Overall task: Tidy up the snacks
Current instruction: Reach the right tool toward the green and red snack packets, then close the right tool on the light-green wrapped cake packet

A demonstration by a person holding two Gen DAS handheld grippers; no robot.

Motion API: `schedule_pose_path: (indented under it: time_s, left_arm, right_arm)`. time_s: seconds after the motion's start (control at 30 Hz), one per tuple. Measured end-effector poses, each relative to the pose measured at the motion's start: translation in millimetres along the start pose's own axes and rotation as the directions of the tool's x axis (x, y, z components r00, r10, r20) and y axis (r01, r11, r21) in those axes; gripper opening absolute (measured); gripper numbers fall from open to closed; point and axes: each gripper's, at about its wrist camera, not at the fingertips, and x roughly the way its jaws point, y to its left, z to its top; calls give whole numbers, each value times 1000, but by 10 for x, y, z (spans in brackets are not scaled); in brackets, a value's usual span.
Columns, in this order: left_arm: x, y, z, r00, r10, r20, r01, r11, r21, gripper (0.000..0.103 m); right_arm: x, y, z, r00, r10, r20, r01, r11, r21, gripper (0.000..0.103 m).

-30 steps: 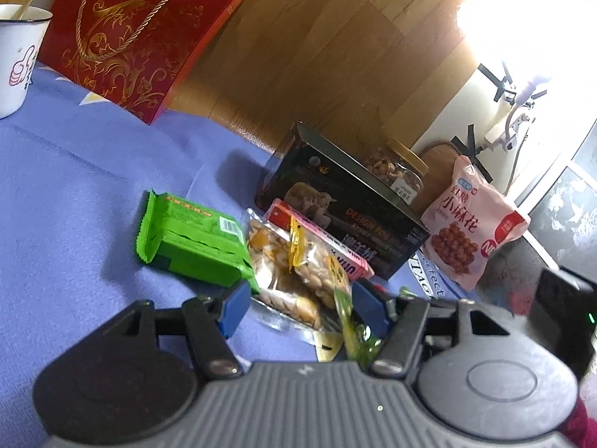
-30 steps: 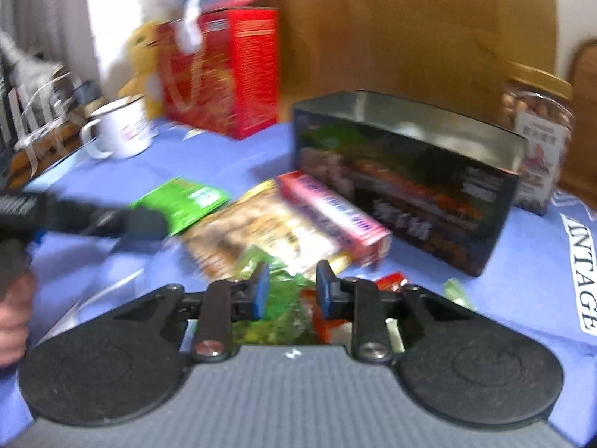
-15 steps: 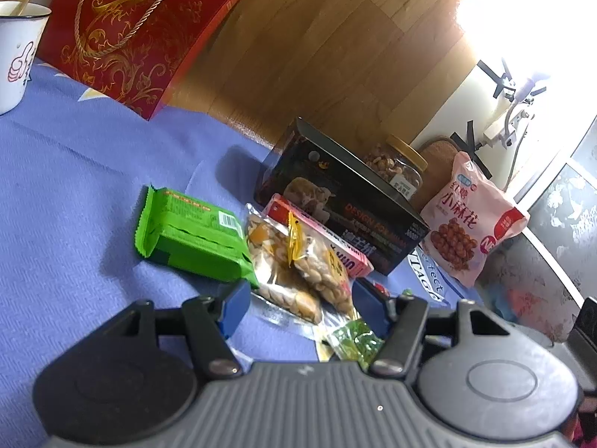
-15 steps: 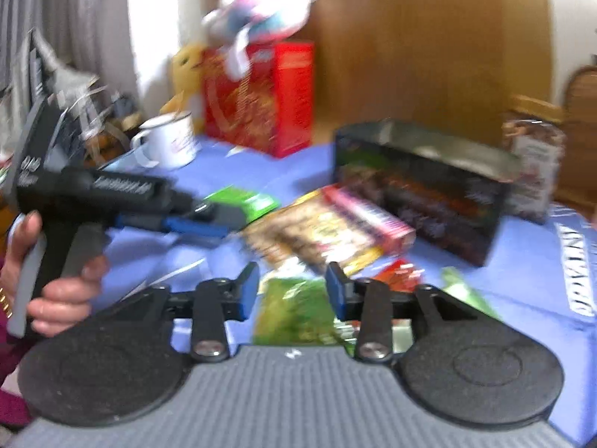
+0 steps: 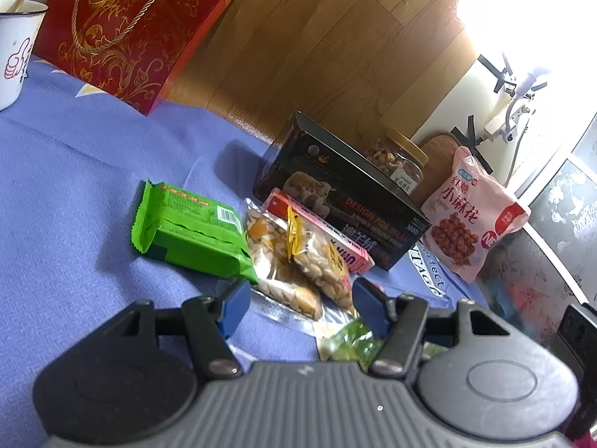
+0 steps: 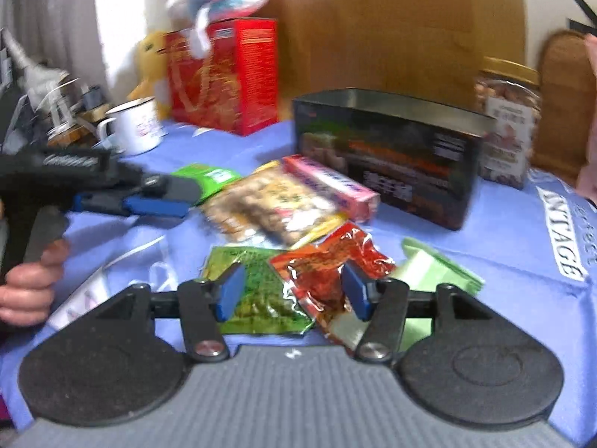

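Note:
My right gripper (image 6: 293, 293) hovers low over the blue cloth with its jaws opening. A small green packet (image 6: 257, 291) and a crinkled red packet (image 6: 328, 272) lie between its pads, which do not press on them. A pale green packet (image 6: 429, 272) lies just right. Ahead stand the open black tin box (image 6: 391, 149), a pink box (image 6: 328, 183) and clear nut packets (image 6: 268, 201). My left gripper (image 5: 300, 304) is open just short of the nut packets (image 5: 298, 261), beside a green wafer pack (image 5: 190, 231). The left gripper (image 6: 171, 198) also shows in the right wrist view, held by a hand (image 6: 26, 283).
A nut jar (image 5: 399, 156) and a pink snack bag (image 5: 470, 212) stand behind the black tin (image 5: 335, 201). A red gift box (image 6: 224, 78) with a plush toy on top and a white mug (image 6: 134, 127) sit at the back left. Wooden wall behind.
The right gripper's jaws have spread wide and it has drawn back from the tin; the small green packet now lies loose on the cloth. The left gripper has stayed put.

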Motion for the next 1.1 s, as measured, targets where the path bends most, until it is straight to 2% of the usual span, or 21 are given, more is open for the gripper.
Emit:
schedule_pose_path:
  time_s: [0.1,0.2,0.37,0.57,0.7,0.8,0.83,0.9,0.97,1.0,1.03,1.1]
  left_arm:
    - [0,5,7,1000,-3,0,3,1000,-1,62]
    - [-6,1,8,1000,-6,0,6,1000,-1,62]
    - [-13,-29,-3,999,-49,-15,49,999,7,62]
    - [34,-294,-20,992,-113,-64,118,989,85,62]
    - [220,-560,21,985,-114,-126,131,982,135,62]
    - [379,-718,61,973,-162,-165,183,976,118,62]
    - [439,-778,65,969,-170,-177,192,975,112,62]
    - [540,-851,50,963,-183,-200,205,974,97,62]
    - [633,-905,17,958,-177,-224,201,976,89,62]
    - [661,-922,-7,957,-171,-234,196,977,88,62]
    - [683,-938,-37,955,-166,-246,193,977,87,62]
    - [685,-945,-76,954,-161,-255,189,978,87,62]
  right_arm:
    - [-34,74,10,998,65,-12,-65,998,-8,60]
    - [-117,104,21,997,72,11,-72,997,-11,59]
    - [-219,3,51,998,2,65,-2,1000,-11,60]
    - [-226,-372,33,997,-71,35,66,992,107,59]
    - [-320,-640,-41,989,-139,46,126,968,218,60]
    - [-343,-755,-130,990,-139,22,128,952,280,71]
    - [-318,-764,-158,992,-127,4,121,949,290,80]
    - [-255,-730,-211,994,-103,-21,104,950,295,81]
    - [-216,-612,-246,993,-114,-15,114,964,240,82]
    - [-185,-554,-245,992,-121,-23,124,972,198,80]
    - [-165,-489,-251,990,-139,-22,141,979,147,66]
    - [-159,-432,-260,986,-169,-17,169,982,84,58]
